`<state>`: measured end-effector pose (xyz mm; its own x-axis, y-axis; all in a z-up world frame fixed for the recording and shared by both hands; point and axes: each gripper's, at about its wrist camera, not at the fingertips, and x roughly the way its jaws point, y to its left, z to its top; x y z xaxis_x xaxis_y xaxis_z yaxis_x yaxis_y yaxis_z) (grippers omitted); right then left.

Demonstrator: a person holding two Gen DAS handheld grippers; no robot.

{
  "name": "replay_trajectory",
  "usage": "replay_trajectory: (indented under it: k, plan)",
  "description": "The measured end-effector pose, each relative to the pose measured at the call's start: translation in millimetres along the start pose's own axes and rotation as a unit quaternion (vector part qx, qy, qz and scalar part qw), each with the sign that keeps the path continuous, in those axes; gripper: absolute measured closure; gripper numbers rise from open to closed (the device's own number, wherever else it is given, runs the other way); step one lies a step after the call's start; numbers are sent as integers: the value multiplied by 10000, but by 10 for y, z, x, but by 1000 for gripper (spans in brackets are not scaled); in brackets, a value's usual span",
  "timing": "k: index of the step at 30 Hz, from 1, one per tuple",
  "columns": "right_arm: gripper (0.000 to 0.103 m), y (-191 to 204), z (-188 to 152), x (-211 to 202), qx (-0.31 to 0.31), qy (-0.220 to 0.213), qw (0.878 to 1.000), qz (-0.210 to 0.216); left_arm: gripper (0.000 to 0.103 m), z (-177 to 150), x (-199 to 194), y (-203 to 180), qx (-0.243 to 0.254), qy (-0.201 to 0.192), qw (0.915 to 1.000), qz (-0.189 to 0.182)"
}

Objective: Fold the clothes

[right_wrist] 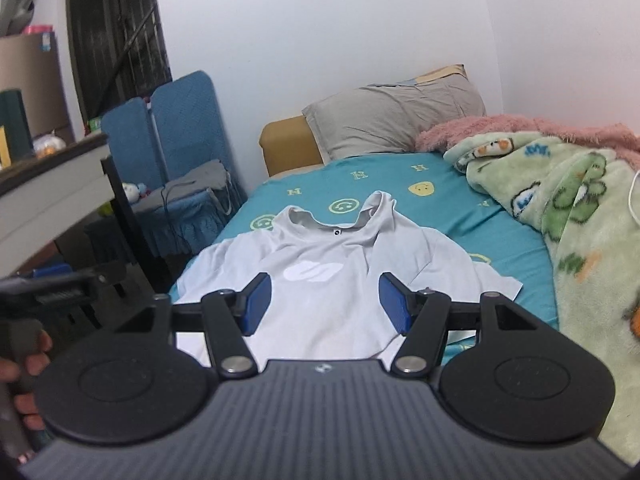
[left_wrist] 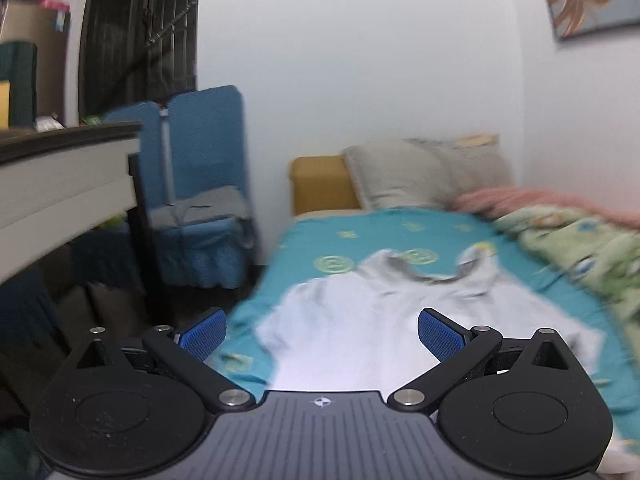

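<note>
A pale grey T-shirt (right_wrist: 320, 304) lies spread front-up on the teal bed sheet (right_wrist: 472, 216), collar toward the pillow, both sleeves out. It has a white logo on the chest. It also shows, blurred, in the left wrist view (left_wrist: 360, 328). My right gripper (right_wrist: 324, 304) is open and empty, held above the shirt's lower half. My left gripper (left_wrist: 322, 334) is open and empty, above the shirt's left side near the bed edge. The left gripper's body (right_wrist: 52, 284) shows at the left of the right wrist view.
A grey pillow (right_wrist: 396, 120) lies at the head of the bed. A green patterned blanket (right_wrist: 580, 216) and a pink blanket (right_wrist: 520, 128) are heaped along the right side. A blue chair (right_wrist: 176, 144) and a desk (right_wrist: 48, 192) stand left of the bed.
</note>
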<state>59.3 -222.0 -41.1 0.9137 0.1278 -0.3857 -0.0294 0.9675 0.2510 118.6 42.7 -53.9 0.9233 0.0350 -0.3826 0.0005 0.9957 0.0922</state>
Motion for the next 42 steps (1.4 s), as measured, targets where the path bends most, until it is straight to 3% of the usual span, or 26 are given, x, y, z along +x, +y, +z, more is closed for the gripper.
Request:
replay_trajectory:
  k: [2,5,7,10,11,14,19,22,24,27,31,34,36,37,39,42]
  plan:
    - [41,-18,-34,68,62,97,9999,-19,0,48,258,124,-216,195,9996,67]
    - [41,-42,-98,236,108,325,9994,-66,0,91,704,500,-1104,640,9918,90]
    - [41,-64,-140,362,159,479,9987,-85,2,72,1015,818,-1934,914,9767,143]
    - [41,-111,-188,558,294,660,9973,-92,9,-24,1443,1229,-3083,1167,9440,146]
    - [41,-132,-199,626,359,703,9968,-87,16,-69,1583,1332,-3344,1235,9343,68]
    - [41,-201,-230,825,464,772,9958,-133,29,-165,1943,1502,-3752,1353,9170,-80]
    - [41,-405,-333,1162,743,1065,9912,-267,40,-290,2463,1540,-3797,1476,9133,-21]
    - [41,-503,-391,1313,973,1245,9871,-247,44,-343,2689,1526,-3868,1559,9085,-279]
    - [41,-529,-414,1370,1047,1308,9856,-226,45,-343,2787,1456,-3706,1688,9117,-539]
    - [41,-529,-430,1401,1079,1358,9846,-208,51,-260,2876,1269,-3052,1798,9339,-487]
    - [41,-526,-399,1335,1093,1289,9855,-165,93,-81,2899,950,-2137,1804,9598,-233]
    - [41,-554,-359,1284,1138,1210,9860,-176,93,104,2760,555,-1138,1445,9829,-71]
    - [41,-579,-342,1255,1194,1167,9858,-177,94,142,2555,106,40,1050,9941,-262]
    - [41,-592,-334,1245,1226,1147,9856,-180,94,160,2452,-118,630,846,9938,-357]
    - [41,-624,-321,1236,1302,1113,9850,-188,94,109,2262,-556,1653,538,9822,-709]
    - [41,-674,-311,1235,1422,1086,9837,-199,94,-127,2190,-960,2287,794,9627,-1205]
